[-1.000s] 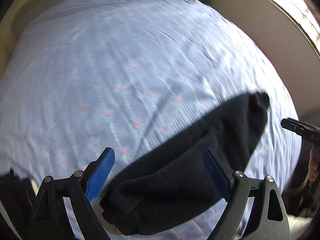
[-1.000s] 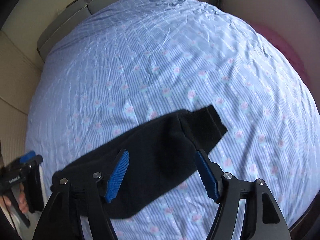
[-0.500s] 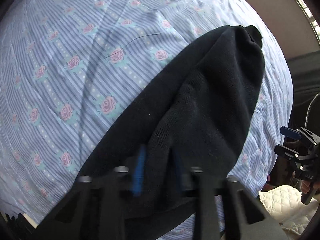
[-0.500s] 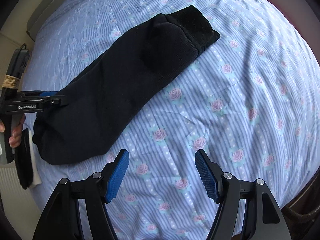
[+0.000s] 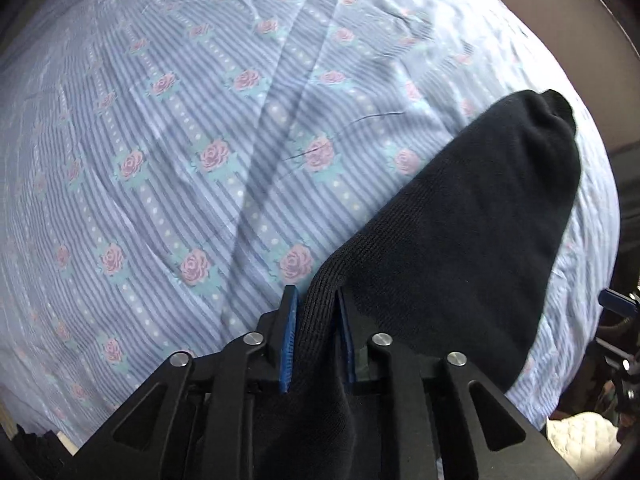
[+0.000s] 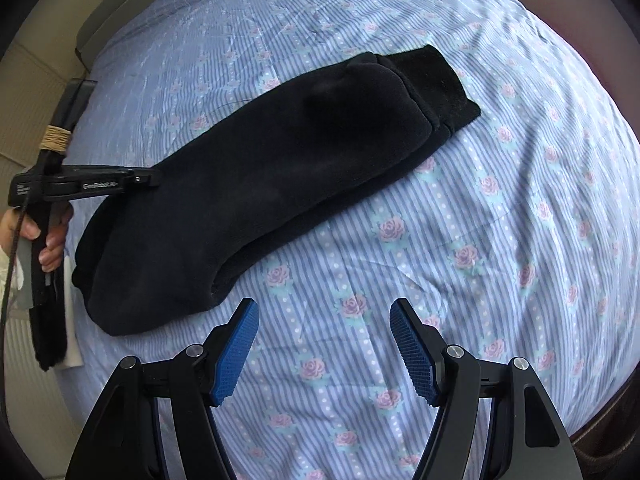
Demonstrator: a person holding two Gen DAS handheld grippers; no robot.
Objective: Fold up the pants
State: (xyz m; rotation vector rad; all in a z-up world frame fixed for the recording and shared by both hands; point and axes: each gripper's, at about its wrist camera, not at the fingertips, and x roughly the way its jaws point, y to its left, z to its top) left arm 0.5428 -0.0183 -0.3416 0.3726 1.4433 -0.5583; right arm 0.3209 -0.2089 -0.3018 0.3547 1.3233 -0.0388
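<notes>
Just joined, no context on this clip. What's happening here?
A person with two handheld grippers is folding black pants on a bed with a blue floral striped sheet. The left gripper is shut on a ribbed edge of the pants at one end. The right gripper is open, over bare sheet beside the pants and touching nothing. The pants lie in one long, narrow bundle, with the cuffed end away from the left gripper.

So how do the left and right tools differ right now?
The left tool is shut on a fold at one end of the black pants; the right tool is open and holds nothing. The left touches the garment; the right sits apart from it, over bare striped bedsheet. Both have blue ridged pads on black fingers.
</notes>
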